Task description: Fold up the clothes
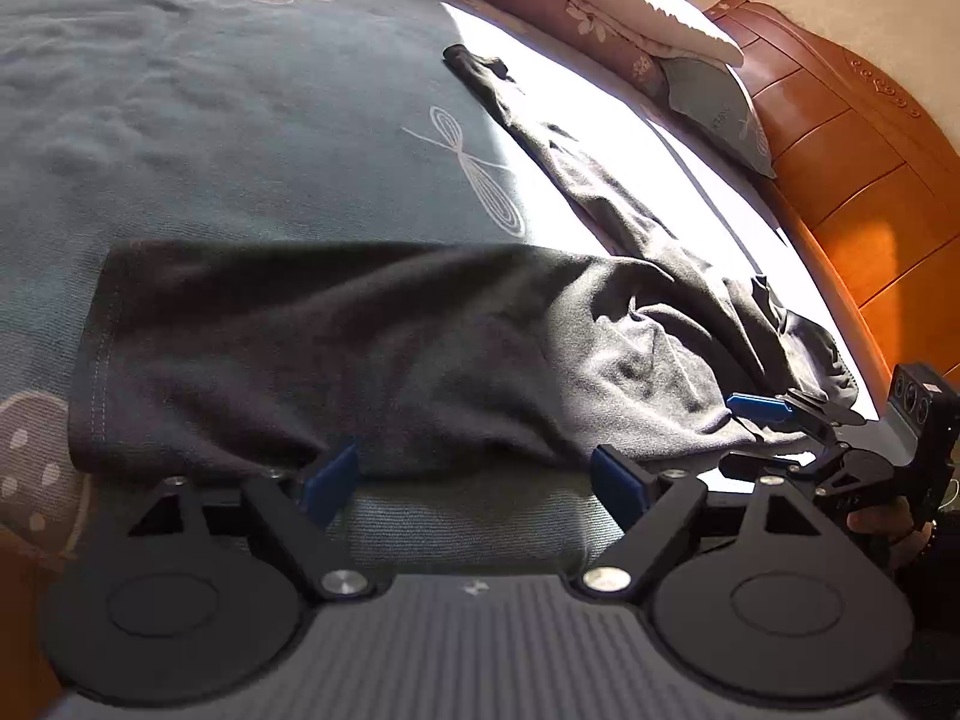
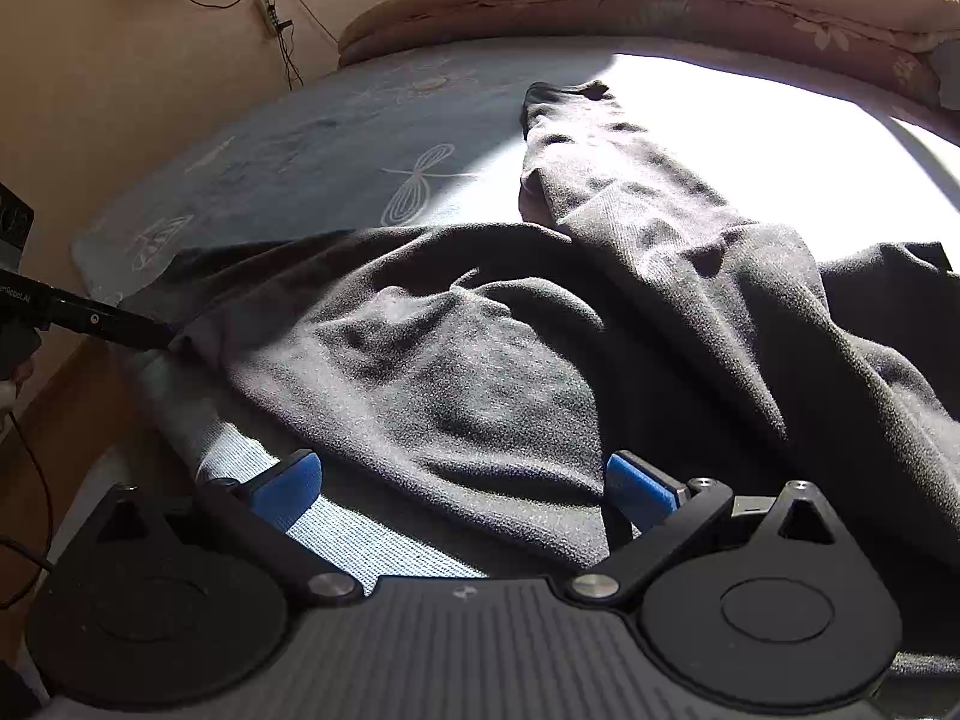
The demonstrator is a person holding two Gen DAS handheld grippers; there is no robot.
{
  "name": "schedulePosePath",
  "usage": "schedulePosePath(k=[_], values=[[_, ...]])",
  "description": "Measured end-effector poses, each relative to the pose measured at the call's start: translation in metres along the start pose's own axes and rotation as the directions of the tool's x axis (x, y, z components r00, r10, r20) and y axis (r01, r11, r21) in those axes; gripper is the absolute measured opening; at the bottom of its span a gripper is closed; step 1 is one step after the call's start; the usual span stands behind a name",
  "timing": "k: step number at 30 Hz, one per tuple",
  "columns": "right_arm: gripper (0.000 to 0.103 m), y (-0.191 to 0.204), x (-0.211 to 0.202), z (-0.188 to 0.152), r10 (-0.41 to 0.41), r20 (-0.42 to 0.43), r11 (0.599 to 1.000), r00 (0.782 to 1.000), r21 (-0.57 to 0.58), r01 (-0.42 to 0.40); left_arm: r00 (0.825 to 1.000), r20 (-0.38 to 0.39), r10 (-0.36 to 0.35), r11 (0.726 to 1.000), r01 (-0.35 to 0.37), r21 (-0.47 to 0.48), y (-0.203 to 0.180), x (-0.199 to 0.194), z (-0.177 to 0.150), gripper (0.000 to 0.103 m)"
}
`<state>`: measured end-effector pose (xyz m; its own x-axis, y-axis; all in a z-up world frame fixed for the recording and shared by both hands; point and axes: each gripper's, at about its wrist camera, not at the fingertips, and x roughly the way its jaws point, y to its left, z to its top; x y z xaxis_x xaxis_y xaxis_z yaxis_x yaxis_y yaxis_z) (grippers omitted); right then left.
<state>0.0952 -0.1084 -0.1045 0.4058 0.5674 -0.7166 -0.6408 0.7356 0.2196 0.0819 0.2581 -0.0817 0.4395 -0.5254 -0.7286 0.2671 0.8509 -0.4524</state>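
Garment: dark garment (image 1: 372, 336) spread and wrinkled on bed (image 1: 240, 138), near edge.
Progress: early; no neat fold visible.
Left gripper (image 1: 474, 480): fingers spread, at the hem, empty.
Right gripper (image 2: 465, 489): fingers spread, cloth between, ungripped.

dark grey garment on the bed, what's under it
Under the dark grey garment lies the blue-grey bedsheet with dragonfly prints, visible all around it and at the near edge. Whatever sits directly beneath the bunched cloth is covered and cannot be seen.
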Motion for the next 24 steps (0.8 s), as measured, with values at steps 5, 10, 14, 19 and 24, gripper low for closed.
schedulePosePath(k=[5, 10, 14, 19, 24], values=[[0.103, 0.023, -0.002, 0.028, 0.066, 0.005, 0.996, 0.998, -0.052, -0.066, 0.995, 0.067, 0.070, 0.997, -0.071, 0.007, 0.010, -0.015, 0.017, 0.085], [0.103, 0.071, 0.040, 0.070, 0.105, 0.002, 0.965, 0.994, -0.240, -0.101, 0.983, 0.127, 0.132, 0.990, -0.124, -0.063, 0.037, 0.000, 0.036, 0.085], [0.103, 0.073, 0.079, 0.073, 0.018, -0.039, 0.973, 0.999, -0.230, -0.026, 0.982, 0.122, 0.141, 0.988, -0.132, -0.079, 0.048, 0.011, 0.032, 0.086], [0.103, 0.044, 0.061, 0.043, -0.043, -0.016, 0.970, 0.999, -0.240, 0.038, 0.983, 0.133, 0.124, 0.992, -0.121, -0.030, 0.048, 0.006, 0.027, 0.088], [0.103, 0.021, 0.039, 0.032, -0.082, -0.048, 0.967, 0.996, -0.245, 0.068, 0.985, 0.151, 0.087, 0.996, -0.090, 0.010, 0.038, 0.010, 0.039, 0.088]])
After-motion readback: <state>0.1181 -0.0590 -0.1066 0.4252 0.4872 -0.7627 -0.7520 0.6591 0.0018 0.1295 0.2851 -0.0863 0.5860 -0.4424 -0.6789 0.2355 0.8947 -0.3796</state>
